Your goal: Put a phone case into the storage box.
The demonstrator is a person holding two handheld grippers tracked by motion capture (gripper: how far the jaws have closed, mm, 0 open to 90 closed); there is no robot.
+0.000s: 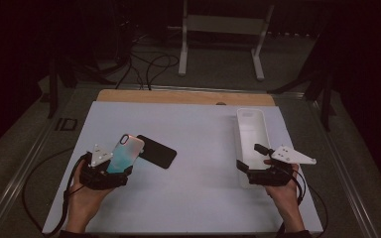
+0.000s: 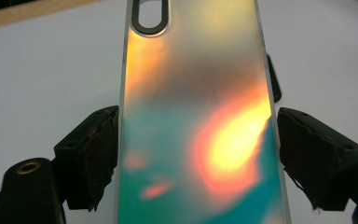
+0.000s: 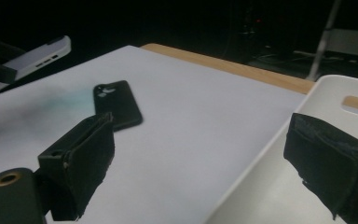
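iridescent case held over the dark phone, long axes not yet matched

the left gripper (image 1: 110, 171) is seen clamped on an iridescent phone case (image 1: 125, 153), its two black pads pressed against the case's long edges near the lower end; in the left gripper view the case (image 2: 198, 116) runs straight up between the jaws, with the camera cutout (image 2: 151, 16) at the far end. in the high view the case is held raised and tilted, its far end leaning toward the right and away from the person.

just beyond that far end, a dark phone (image 1: 156, 151) lies flat on the white tabletop (image 1: 198, 198), near the left half. its long axis runs on a diagonal from far left to near right, so it crosses the line of the held case rather than following it. it is judged that a turn of the case would be needed before the two could be brought together.

the right gripper (image 1: 258, 161) is held well apart from the phone, over the near end of a white tray (image 1: 250, 121) at the right side of the tabletop. its jaws stand apart with nothing between them. in the right gripper view the phone (image 3: 118, 109) lies far off to the left, so the left hand is plainly the nearer one.
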